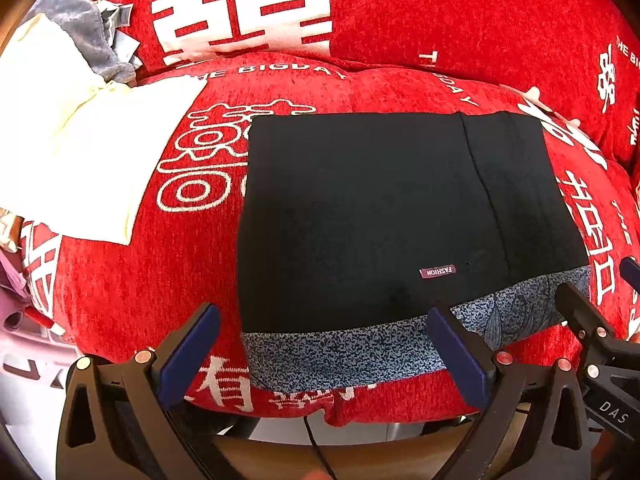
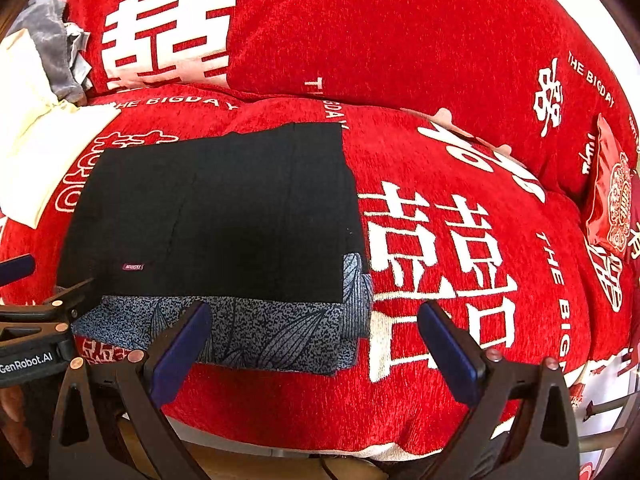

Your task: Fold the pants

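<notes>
The pants (image 1: 360, 216) lie folded into a flat black rectangle on the red cushion, with a blue speckled lining band (image 1: 340, 352) showing along the near edge and a small "FASHION" label (image 1: 437, 271). My left gripper (image 1: 324, 344) is open and empty, just in front of the near edge. In the right wrist view the same pants (image 2: 224, 216) lie left of centre. My right gripper (image 2: 316, 340) is open and empty, near the pants' near right corner. Each gripper shows at the edge of the other's view.
The red sofa cushion (image 1: 160, 280) with white lettering bears the pants, with red back cushions (image 2: 360, 32) behind. A cream cloth (image 1: 72, 152) and a grey garment (image 1: 80, 20) lie at far left. A red packet (image 2: 608, 192) lies at far right.
</notes>
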A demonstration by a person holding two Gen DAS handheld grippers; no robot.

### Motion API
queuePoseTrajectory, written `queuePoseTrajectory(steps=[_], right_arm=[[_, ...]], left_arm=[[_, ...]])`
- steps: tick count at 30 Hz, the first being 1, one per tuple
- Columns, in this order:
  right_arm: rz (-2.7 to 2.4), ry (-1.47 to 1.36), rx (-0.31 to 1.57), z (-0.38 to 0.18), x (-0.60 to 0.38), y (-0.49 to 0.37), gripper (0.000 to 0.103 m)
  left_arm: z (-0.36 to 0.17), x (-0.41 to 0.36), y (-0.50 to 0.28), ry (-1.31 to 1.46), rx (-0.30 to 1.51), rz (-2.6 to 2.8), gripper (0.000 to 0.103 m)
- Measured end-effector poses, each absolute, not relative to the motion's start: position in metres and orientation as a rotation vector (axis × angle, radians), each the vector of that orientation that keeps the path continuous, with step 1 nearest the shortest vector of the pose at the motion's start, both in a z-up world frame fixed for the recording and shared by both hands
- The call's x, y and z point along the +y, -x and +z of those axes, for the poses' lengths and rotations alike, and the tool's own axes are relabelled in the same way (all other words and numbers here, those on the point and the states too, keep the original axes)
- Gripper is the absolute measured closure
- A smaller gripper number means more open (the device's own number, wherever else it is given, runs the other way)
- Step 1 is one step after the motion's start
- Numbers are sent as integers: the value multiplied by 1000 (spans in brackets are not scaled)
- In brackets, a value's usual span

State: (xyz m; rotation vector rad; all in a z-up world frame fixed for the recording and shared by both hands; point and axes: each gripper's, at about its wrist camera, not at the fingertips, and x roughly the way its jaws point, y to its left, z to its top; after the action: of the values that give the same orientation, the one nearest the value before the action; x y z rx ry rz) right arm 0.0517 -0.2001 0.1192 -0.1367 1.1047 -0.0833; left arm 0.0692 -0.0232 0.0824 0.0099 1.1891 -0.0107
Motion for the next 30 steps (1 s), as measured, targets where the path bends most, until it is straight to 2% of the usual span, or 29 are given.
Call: queuePoseTrajectory(steps=[30], right_arm=[[-88,141,1107,119,-193,-50,1]], left_arm=[[76,-20,-68,6,1213,-40,0]])
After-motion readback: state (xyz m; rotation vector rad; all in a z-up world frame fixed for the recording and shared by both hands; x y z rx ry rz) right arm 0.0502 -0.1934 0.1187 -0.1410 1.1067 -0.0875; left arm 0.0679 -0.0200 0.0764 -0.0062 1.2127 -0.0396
